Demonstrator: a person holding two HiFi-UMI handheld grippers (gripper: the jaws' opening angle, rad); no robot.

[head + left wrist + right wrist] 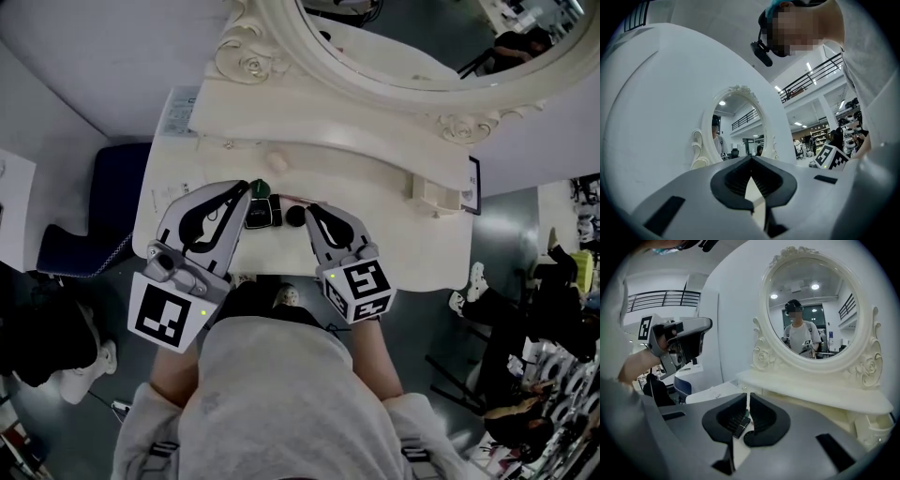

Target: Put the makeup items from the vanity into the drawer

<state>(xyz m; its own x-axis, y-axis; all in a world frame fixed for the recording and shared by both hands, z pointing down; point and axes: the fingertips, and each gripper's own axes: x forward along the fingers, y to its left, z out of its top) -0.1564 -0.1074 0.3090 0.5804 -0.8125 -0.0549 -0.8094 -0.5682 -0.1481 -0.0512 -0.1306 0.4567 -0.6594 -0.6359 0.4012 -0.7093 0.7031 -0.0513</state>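
Several makeup items lie at the front middle of the cream vanity top: a green-capped piece, a dark flat case, a black round piece and a thin pink stick. My left gripper hovers at their left, shut and holding nothing, its tips beside the green cap. My right gripper is shut and holding nothing, its tips by the black round piece. In the right gripper view the dark case shows below the closed jaws. The left gripper points up at the mirror. No drawer shows.
The oval carved mirror and its raised shelf stand behind the items. A small box sits at the right of the top, papers at the left. A dark blue stool stands to the left of the vanity.
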